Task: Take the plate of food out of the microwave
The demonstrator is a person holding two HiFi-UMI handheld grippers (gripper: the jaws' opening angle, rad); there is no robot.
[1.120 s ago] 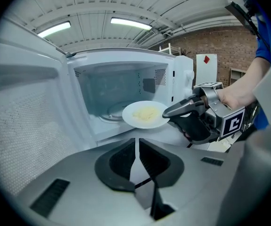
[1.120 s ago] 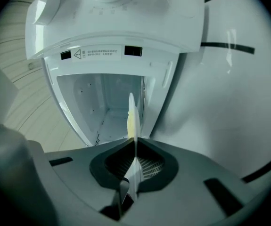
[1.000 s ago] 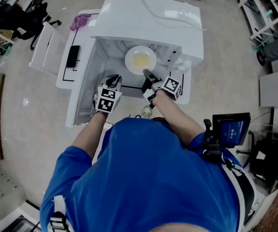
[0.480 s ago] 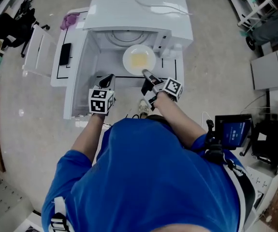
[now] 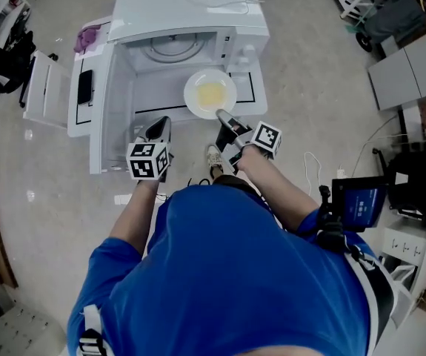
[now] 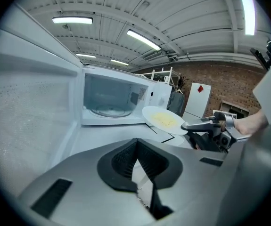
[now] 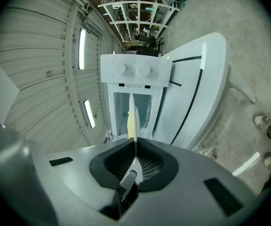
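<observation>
The white plate (image 5: pixel 210 93) with pale yellow food hangs level in front of the open microwave (image 5: pixel 190 13), outside its cavity and over the white table (image 5: pixel 248 87). My right gripper (image 5: pixel 222 114) is shut on the plate's near rim. In the right gripper view the plate (image 7: pixel 132 119) runs edge-on out from between the pads. The left gripper view shows the plate (image 6: pixel 163 119) to the right of the empty cavity, whose glass turntable (image 6: pixel 108 111) is bare. My left gripper (image 5: pixel 159 127) hovers near the table's front edge, left of the plate, shut with nothing in it.
The microwave door (image 5: pixel 46 99) stands swung open to the left, with a black handle (image 5: pixel 84 86). A purple cloth (image 5: pixel 87 37) lies on the table at the back left. A grey cabinet (image 5: pixel 413 65) stands at the right, and a small screen (image 5: pixel 353 202) sits by the person's hip.
The plate has come out of the microwave cavity toward me, carried by my right gripper. My left gripper has drawn back toward the table's front edge.
</observation>
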